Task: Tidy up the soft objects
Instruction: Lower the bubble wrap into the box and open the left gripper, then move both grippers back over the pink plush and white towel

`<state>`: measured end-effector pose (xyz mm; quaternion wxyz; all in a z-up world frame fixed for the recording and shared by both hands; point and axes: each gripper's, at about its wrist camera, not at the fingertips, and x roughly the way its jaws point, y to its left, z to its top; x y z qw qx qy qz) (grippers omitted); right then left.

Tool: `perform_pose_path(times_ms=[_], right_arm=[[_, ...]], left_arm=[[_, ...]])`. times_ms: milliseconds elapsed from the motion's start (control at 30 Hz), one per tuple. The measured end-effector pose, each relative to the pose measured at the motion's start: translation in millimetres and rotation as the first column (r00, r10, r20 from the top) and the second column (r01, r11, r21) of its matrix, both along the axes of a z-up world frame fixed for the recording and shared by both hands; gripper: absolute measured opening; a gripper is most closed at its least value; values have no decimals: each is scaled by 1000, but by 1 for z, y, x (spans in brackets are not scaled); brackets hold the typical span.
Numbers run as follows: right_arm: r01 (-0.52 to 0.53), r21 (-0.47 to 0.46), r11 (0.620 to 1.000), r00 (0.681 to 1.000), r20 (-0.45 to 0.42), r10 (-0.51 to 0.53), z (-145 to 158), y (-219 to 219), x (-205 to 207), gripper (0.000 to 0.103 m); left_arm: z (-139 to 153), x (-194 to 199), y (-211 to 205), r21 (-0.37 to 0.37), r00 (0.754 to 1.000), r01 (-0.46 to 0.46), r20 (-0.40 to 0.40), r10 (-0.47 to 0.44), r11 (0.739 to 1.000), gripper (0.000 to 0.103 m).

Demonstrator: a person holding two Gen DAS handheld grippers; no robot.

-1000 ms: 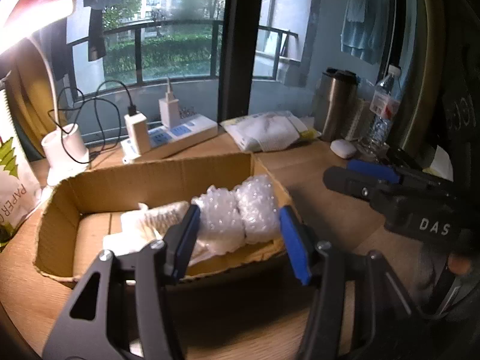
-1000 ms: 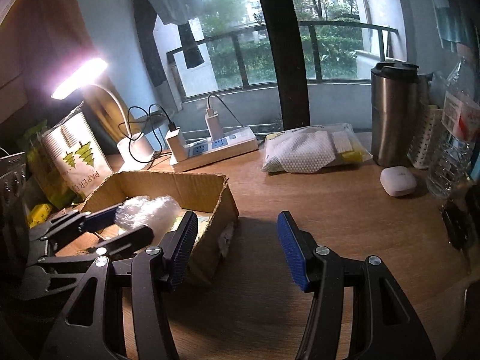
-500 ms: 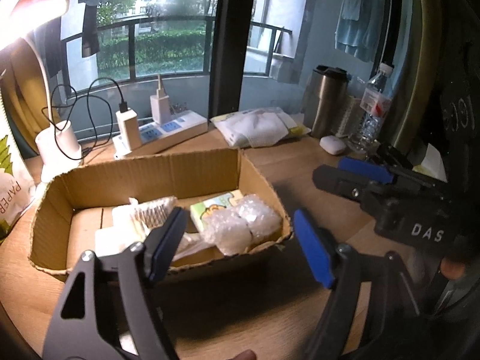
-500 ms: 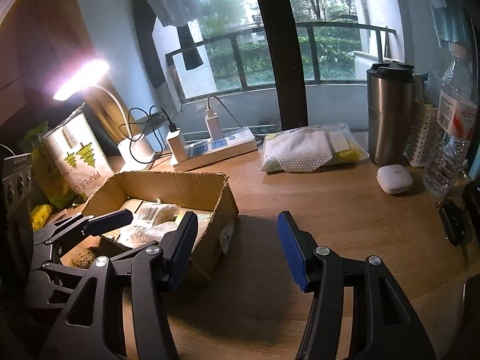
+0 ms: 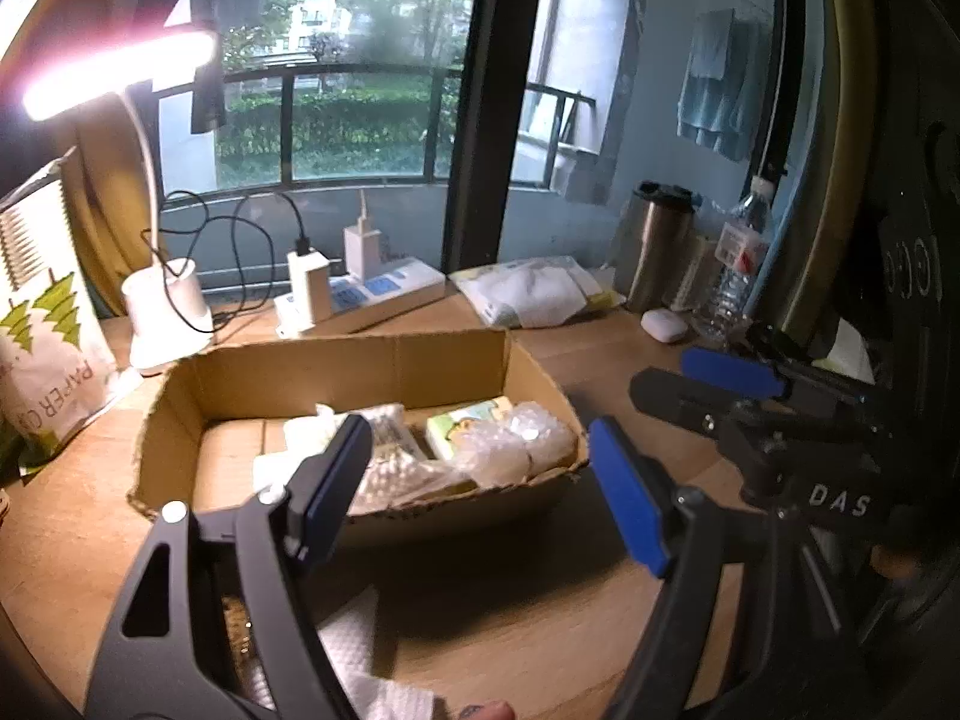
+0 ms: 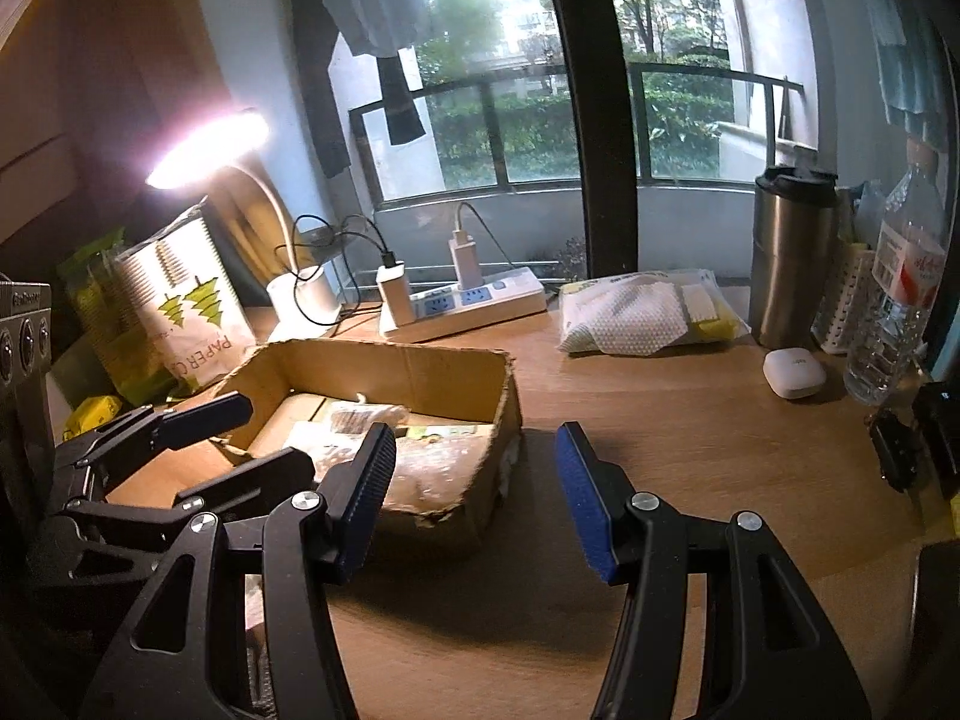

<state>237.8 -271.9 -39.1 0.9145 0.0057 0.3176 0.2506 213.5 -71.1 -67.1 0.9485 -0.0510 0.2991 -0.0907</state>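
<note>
The left gripper (image 5: 480, 480) is backing away from the box (image 5: 360, 372), its fingers now spread and empty; the bubble wrap (image 5: 510, 444) it carried is lying inside the box's right corner. The right gripper (image 6: 474, 492) is hovering over the counter (image 6: 690, 438), fingers apart, empty. One soft item is stowed; the wipes pack (image 6: 648, 312) is waiting outside.

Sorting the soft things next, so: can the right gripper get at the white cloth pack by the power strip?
Probably yes. The right gripper is open and empty, and bare desk lies between it and the cloth pack; the cardboard box sits off to its left.
</note>
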Motion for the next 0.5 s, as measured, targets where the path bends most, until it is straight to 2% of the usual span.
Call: perform_pose_path(times_ms=[367,500], right_arm=[[-10,-32,999,1000,18,11,11,23,-28,58],[-24,-40,999,1000,12,24,8,35,-38,58]], left_arm=[[8,-36,36,-45,998,-37,40,39,998,78],[5,-50,50,-60,998,-55,41,57,997,83]])
